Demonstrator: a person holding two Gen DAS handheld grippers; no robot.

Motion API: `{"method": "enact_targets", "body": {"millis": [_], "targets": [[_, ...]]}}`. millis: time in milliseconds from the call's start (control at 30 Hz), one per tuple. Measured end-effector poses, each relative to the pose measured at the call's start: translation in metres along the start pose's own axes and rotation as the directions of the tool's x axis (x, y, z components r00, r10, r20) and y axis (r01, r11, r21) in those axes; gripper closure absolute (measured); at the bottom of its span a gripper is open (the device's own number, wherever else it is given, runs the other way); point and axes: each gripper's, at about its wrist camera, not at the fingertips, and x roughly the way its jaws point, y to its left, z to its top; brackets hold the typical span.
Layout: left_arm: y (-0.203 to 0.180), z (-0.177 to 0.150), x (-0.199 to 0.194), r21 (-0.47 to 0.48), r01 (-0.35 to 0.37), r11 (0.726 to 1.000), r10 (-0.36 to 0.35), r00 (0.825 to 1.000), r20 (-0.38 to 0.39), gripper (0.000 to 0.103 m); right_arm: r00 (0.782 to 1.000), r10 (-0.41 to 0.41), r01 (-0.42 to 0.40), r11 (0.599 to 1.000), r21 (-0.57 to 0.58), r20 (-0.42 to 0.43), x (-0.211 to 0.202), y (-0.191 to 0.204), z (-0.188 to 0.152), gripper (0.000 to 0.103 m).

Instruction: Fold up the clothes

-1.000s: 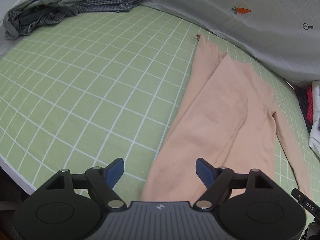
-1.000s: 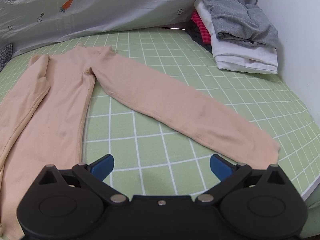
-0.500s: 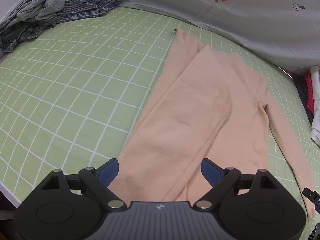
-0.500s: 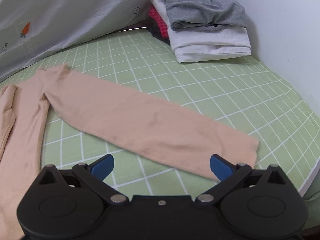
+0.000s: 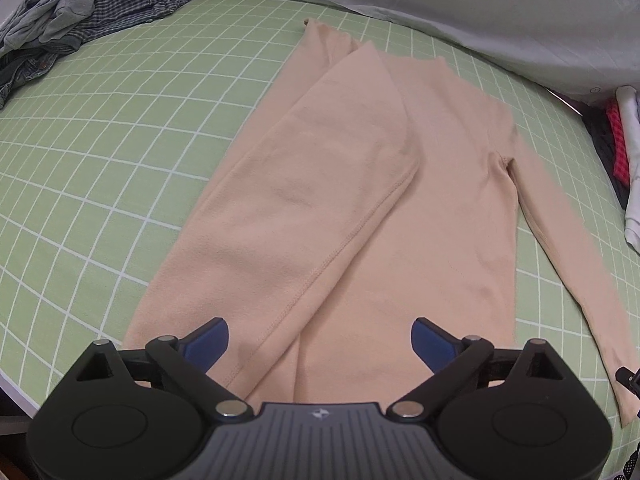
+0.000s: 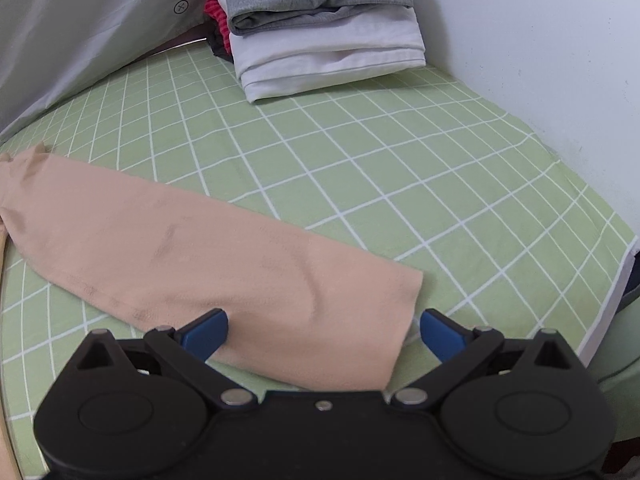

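Right wrist: right gripper [image 6: 322, 330] spread over sleeve cuff [image 6: 352, 320] at 6 o'clock; shallow pinch risks slipping. Left gripper [image 5: 318, 342] also spread.

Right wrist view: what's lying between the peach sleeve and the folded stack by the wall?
Nothing. In the right wrist view, only bare green checked sheet separates the peach sleeve from the folded stack.

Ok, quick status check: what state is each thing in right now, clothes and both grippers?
Peach top: flat on the bed, one sleeve folded over the body.
Other sleeve: stretched out, unfolded.
Left gripper: open over the hem.
Right gripper: open, straddling the cuff.
Stack by the wall: folded.
Dark pile: crumpled, unfolded.
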Motion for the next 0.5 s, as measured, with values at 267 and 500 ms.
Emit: {"method": "enact_targets", "body": {"millis": [267,500], "targets": [[-0.002,-0.012,-0.003,-0.019,-0.009,1.0,0.009,1.0,-0.005,0.006,0.999,0.045,-0.044,0.999,0.009,-0.009,0.007,-0.001,0.003,0.0],[0.006,-0.017,-0.01,-0.03,-0.028,0.999,0.028,1.0,0.012,0.005,0.995,0.1,-0.1,0.995,-0.028,-0.021,0.004,0.0,0.004,0.003]]}}
